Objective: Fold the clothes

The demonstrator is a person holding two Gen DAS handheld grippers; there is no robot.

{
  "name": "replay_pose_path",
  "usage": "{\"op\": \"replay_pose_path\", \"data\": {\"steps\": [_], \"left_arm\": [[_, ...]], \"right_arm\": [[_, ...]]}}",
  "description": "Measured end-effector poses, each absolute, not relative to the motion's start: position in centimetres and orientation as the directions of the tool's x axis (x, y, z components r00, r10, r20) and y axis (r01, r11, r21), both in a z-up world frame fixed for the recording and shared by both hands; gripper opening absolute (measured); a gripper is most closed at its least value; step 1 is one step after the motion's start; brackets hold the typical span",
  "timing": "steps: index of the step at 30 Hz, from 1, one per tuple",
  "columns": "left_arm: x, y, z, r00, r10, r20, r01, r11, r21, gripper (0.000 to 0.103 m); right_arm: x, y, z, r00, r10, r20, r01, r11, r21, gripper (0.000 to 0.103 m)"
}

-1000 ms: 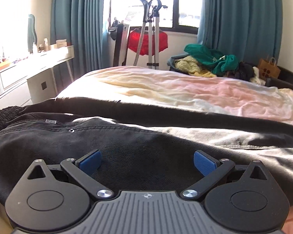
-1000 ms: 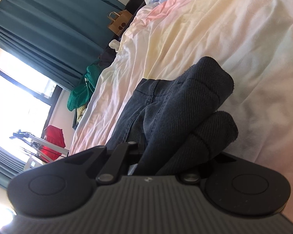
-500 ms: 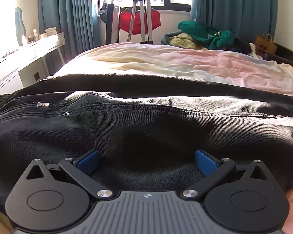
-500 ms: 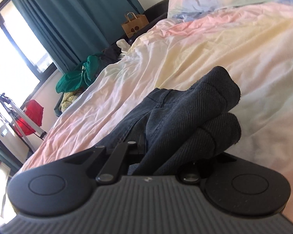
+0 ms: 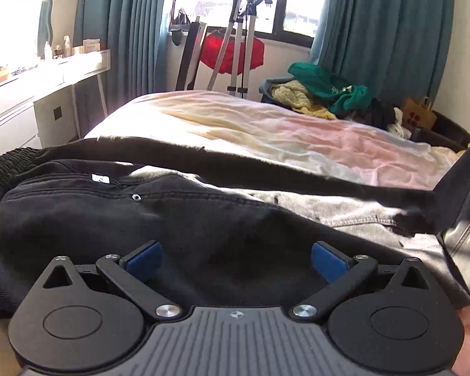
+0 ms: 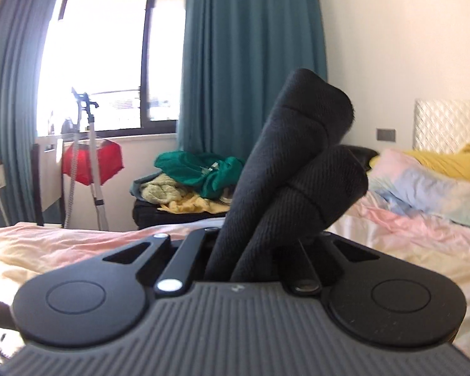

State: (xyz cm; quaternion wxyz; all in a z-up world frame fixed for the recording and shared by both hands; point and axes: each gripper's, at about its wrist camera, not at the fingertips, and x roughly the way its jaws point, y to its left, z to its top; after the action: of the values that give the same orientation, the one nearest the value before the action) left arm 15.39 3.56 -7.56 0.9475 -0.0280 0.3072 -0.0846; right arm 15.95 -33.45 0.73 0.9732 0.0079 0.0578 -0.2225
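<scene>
Right wrist view: right gripper (image 6: 250,260) clenched on black denim trouser cuffs (image 6: 300,163); left gripper (image 5: 235,260) released.
Carry cuffs level toward the far-left elasticated waistband (image 5: 12,169); keep edges aligned.

Teal curtains (image 6: 250,62) flank a bright window (image 6: 103,56), beneath which a red item (image 5: 232,51) hangs by a metal stand (image 5: 244,40). A heap of green and yellow clothing (image 5: 322,94) sits beyond the bed's pastel sheet (image 5: 266,128), with a brown paper bag (image 5: 418,116) nearby. A white table (image 5: 47,75) occupies the left wall; a pillow (image 6: 423,188) lies before a quilted headboard (image 6: 448,122).
</scene>
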Motion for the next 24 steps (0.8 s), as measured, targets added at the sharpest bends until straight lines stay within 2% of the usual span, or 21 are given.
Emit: {"op": "replay_pose_path", "data": {"steps": [2, 5, 7, 10, 12, 14, 17, 19, 21, 22, 24], "left_arm": [[14.7, 5.1, -5.9, 0.821, -0.182, -0.542, 0.115, 0.981, -0.154, 0.103], [13.7, 7.9, -4.1, 0.837, -0.227, -0.497, 0.087, 0.953, -0.289, 0.103], [12.7, 9.6, -3.9, 0.84, -0.294, -0.456, 0.106, 0.913, -0.394, 0.103], [11.9, 11.1, -4.0, 0.835, -0.35, -0.425, 0.126, 0.873, -0.471, 0.103], [11.9, 11.4, -4.1, 0.835, -0.359, -0.417, 0.125, 0.862, -0.492, 0.103], [12.0, 11.4, -4.4, 0.834, -0.377, -0.402, 0.129, 0.843, -0.522, 0.103], [12.4, 11.1, -5.0, 0.827, -0.404, -0.391, 0.15, 0.829, -0.539, 0.103], [12.7, 10.5, -5.4, 0.826, -0.401, -0.396, 0.156, 0.838, -0.523, 0.103], [13.0, 10.1, -5.7, 0.827, -0.392, -0.403, 0.155, 0.848, -0.507, 0.103], [13.1, 9.9, -6.0, 0.827, -0.389, -0.405, 0.155, 0.852, -0.5, 0.103], [13.2, 9.4, -6.3, 0.83, -0.38, -0.408, 0.158, 0.862, -0.481, 0.103]], "right_arm": [[16.5, -29.0, 0.1, 0.931, -0.352, -0.098, 0.349, 0.936, -0.049, 0.011], [16.9, -22.3, -2.7, 0.966, -0.223, -0.128, 0.212, 0.973, -0.093, 0.011], [17.3, -18.6, -6.1, 0.964, -0.14, -0.225, 0.111, 0.984, -0.137, 0.013], [18.2, -14.7, -11.1, 0.912, -0.066, -0.405, -0.011, 0.983, -0.185, 0.014], [18.3, -13.9, -13.6, 0.884, -0.086, -0.459, -0.019, 0.975, -0.22, 0.015], [18.0, -14.3, -13.2, 0.888, -0.078, -0.453, -0.017, 0.979, -0.203, 0.015], [18.3, -15.4, -11.8, 0.867, -0.013, -0.498, -0.068, 0.987, -0.145, 0.019], [18.6, -15.5, -10.8, 0.85, 0.042, -0.525, -0.118, 0.987, -0.113, 0.027], [17.9, -15.1, -10.2, 0.836, 0.083, -0.542, -0.164, 0.981, -0.102, 0.052], [17.5, -14.7, -10.1, 0.83, 0.094, -0.549, -0.181, 0.978, -0.107, 0.058], [16.3, -15.4, -9.6, 0.803, 0.155, -0.576, -0.229, 0.972, -0.058, 0.078]]}}
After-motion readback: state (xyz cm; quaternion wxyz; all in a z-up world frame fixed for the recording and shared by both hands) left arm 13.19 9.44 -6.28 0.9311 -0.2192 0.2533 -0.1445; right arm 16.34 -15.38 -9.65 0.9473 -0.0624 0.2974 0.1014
